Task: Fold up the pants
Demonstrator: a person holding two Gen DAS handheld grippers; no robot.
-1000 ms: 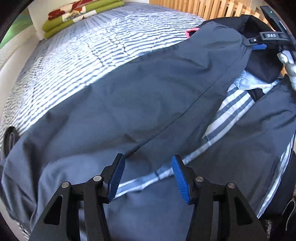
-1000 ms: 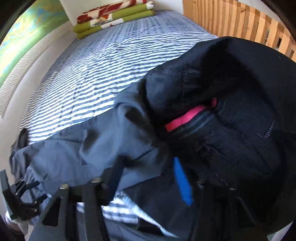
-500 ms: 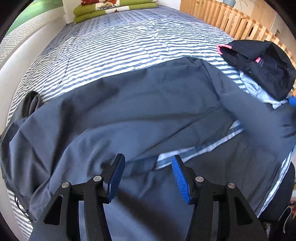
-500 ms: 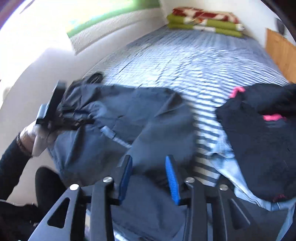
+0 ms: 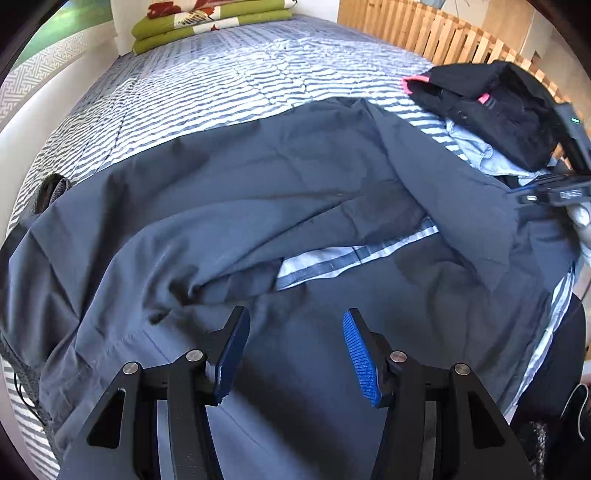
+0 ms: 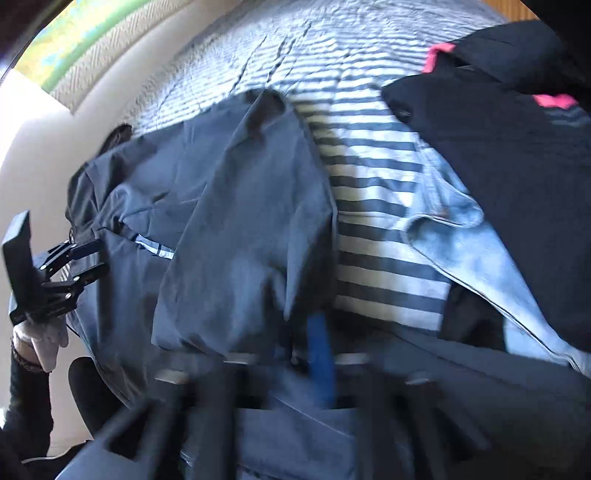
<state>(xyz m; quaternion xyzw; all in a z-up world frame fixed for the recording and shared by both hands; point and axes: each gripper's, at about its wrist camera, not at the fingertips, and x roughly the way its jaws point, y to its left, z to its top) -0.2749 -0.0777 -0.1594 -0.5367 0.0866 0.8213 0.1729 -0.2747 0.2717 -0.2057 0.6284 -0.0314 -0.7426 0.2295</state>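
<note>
Now we see grey pants (image 5: 295,192) sprawled over the striped bed (image 5: 221,85) — left claw (image 5: 293,350) wide, right claw (image 6: 319,354) pinched on their fabric — black garment (image 5: 498,110) beside.

A bedroom in a home. A bed (image 5: 229,88) with a blue-and-white striped cover fills the left wrist view, with folded green and patterned blankets (image 5: 210,22) stacked at 12 o'clock. A slatted wooden rail (image 5: 424,33) runs along at 1 o'clock, and clothes (image 5: 495,110) lie heaped at 2 o'clock.
</note>
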